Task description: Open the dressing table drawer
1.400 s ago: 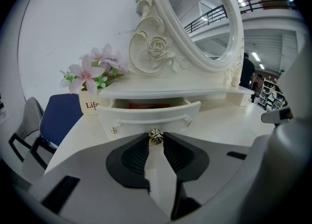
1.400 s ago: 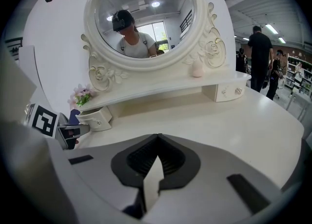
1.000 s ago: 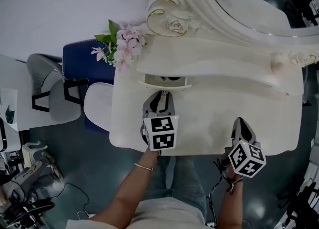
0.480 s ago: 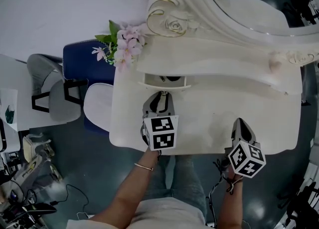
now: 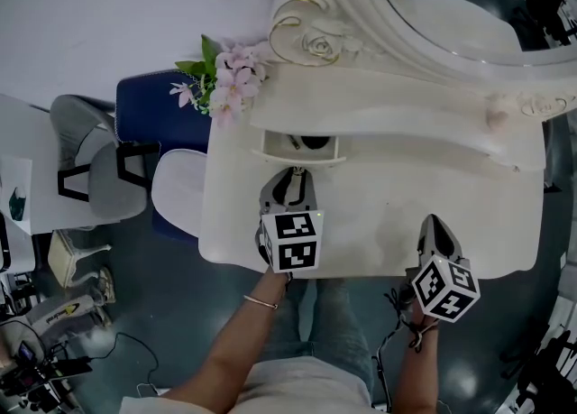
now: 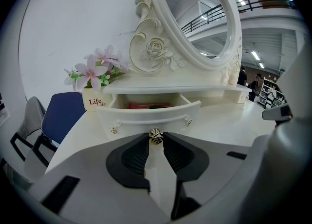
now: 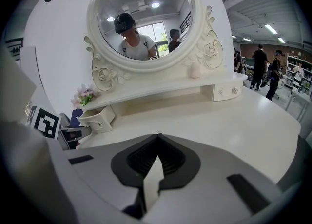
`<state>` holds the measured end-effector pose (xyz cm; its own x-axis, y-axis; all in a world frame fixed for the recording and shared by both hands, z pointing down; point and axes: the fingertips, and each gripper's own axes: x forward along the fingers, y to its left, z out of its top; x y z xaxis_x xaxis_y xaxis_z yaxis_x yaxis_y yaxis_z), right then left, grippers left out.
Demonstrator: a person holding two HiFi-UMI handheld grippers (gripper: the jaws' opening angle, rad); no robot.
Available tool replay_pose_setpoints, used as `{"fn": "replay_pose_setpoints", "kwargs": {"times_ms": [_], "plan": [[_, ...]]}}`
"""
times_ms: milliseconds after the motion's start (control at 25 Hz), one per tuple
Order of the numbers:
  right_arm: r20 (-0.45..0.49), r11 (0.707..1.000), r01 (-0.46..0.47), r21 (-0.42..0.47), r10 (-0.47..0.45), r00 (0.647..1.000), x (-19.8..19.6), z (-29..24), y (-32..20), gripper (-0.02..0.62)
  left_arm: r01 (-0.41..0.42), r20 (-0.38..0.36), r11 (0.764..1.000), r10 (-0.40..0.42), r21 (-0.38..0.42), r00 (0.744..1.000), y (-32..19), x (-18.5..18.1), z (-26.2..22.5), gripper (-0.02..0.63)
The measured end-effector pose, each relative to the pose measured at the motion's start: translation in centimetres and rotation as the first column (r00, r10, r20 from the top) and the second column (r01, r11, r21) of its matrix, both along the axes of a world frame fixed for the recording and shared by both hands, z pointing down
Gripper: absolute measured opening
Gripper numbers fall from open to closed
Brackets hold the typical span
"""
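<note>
The white dressing table has a small left drawer pulled out from under its shelf. From the left gripper view the drawer stands open, with red and dark items inside. My left gripper is shut on the drawer's gold knob, which sits pinched between the fingertips. My right gripper rests over the table's front right edge, away from the drawer. Its jaws are shut with nothing between them. The right gripper view shows the open drawer far to the left.
A pot of pink flowers stands at the table's back left corner. The oval mirror rises behind the shelf. A second small drawer sits at the right. A blue chair, a grey chair and a white stool stand left of the table.
Both grippers and the drawer have kept still. Only the head view has shifted slightly, and something on the floor at the lower left has moved.
</note>
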<state>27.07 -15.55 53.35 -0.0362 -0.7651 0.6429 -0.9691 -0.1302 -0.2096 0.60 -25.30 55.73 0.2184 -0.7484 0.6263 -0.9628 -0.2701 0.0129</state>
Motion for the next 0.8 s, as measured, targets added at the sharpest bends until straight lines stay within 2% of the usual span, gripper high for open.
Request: {"fn": "replay_pose_setpoints", "kwargs": {"times_ms": [800], "plan": [[-0.003, 1.000, 0.010, 0.000, -0.010, 1.000, -0.35, -0.18, 0.70, 0.006, -0.004, -0.001, 1.000, 0.004, -0.004, 1.000, 1.05, 0.06, -0.05, 0.104]]}}
